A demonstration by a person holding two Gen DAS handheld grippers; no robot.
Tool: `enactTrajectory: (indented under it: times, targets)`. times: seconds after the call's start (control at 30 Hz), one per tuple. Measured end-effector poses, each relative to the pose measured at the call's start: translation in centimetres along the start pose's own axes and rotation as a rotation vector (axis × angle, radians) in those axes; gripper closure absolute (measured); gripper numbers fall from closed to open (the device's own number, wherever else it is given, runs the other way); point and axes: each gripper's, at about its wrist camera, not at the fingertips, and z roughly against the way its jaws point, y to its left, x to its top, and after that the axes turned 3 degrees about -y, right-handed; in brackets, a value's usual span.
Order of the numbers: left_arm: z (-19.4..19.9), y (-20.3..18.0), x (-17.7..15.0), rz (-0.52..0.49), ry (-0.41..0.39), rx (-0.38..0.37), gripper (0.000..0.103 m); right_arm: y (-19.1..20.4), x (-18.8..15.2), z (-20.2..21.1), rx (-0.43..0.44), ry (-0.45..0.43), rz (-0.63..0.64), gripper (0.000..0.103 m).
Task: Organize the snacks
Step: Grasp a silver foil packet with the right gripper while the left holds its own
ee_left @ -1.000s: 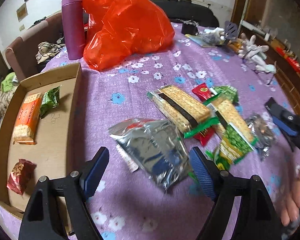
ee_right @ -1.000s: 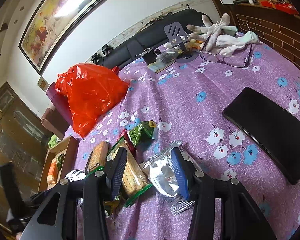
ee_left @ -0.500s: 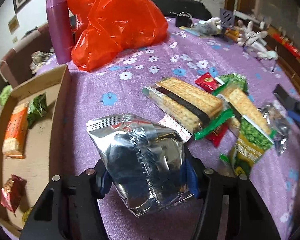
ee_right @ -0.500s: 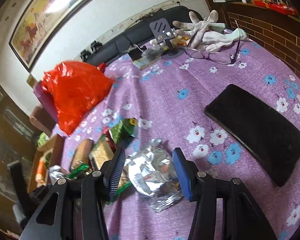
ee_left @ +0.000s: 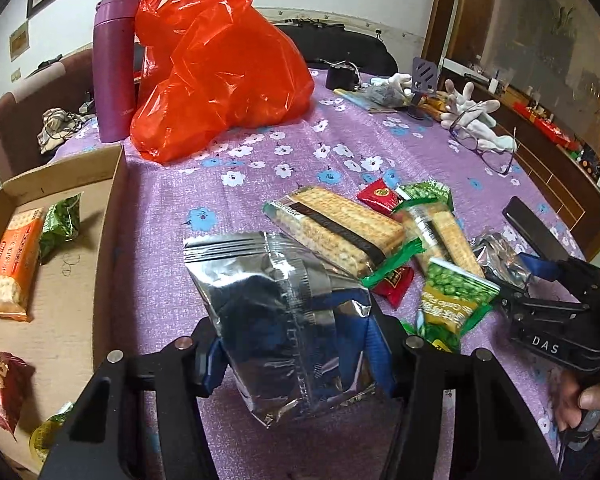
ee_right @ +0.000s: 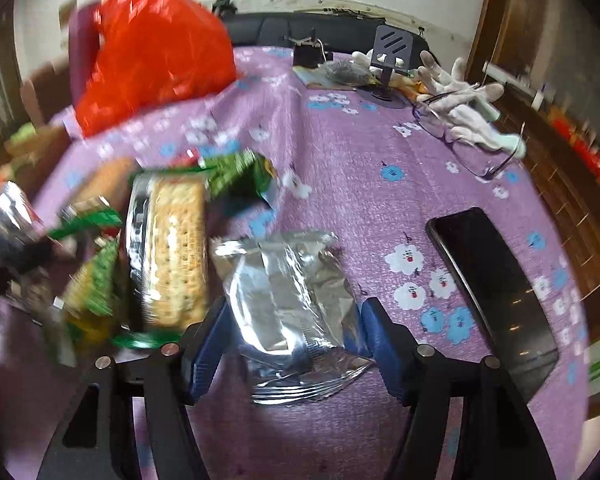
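Note:
My left gripper (ee_left: 296,354) is shut on a large silver foil snack bag (ee_left: 280,312) and holds it above the purple tablecloth. A cardboard box (ee_left: 112,216) at the left holds an orange cracker pack (ee_left: 14,264), a green packet (ee_left: 60,222) and a red packet (ee_left: 4,384). Loose snacks lie in the middle: a cracker pack (ee_left: 336,232), a green pea bag (ee_left: 452,304), red packets (ee_left: 378,196). My right gripper (ee_right: 292,340) is open with its blue pads on either side of a smaller silver foil bag (ee_right: 288,292) on the table; it also shows in the left wrist view (ee_left: 540,280).
A red plastic bag (ee_left: 220,68) and a purple flask (ee_left: 114,64) stand at the back. A black phone (ee_right: 496,280) lies right of the right gripper. Glasses (ee_right: 460,140), white gloves (ee_right: 468,108) and a phone stand (ee_right: 392,52) are at the far right.
My left gripper closed on the large silver bag and lifted it. My right gripper moved forward until the small silver bag sits between its pads; its view swung left.

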Motion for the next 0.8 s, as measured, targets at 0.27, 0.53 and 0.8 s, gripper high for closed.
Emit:
enactTrajectory:
  times: [0.27, 0.53, 0.8]
  targets:
    - [0.6, 0.3, 0.0, 0.02, -0.03, -0.035, 0.047, -3.1, 0.5, 2.5, 0.081, -0.138, -0.201, 0.042]
    - [1.7, -0.5, 0.0, -0.009, -0.088, -0.039, 0.047, 0.7, 0.6, 5.8, 0.255, -0.303, -0.137, 0.042]
    - [2.0, -1.1, -0.1, -0.036, -0.104, -0.036, 0.047, 3.2, 0.3, 5.7, 0.261, -0.307, -0.056, 0.042]
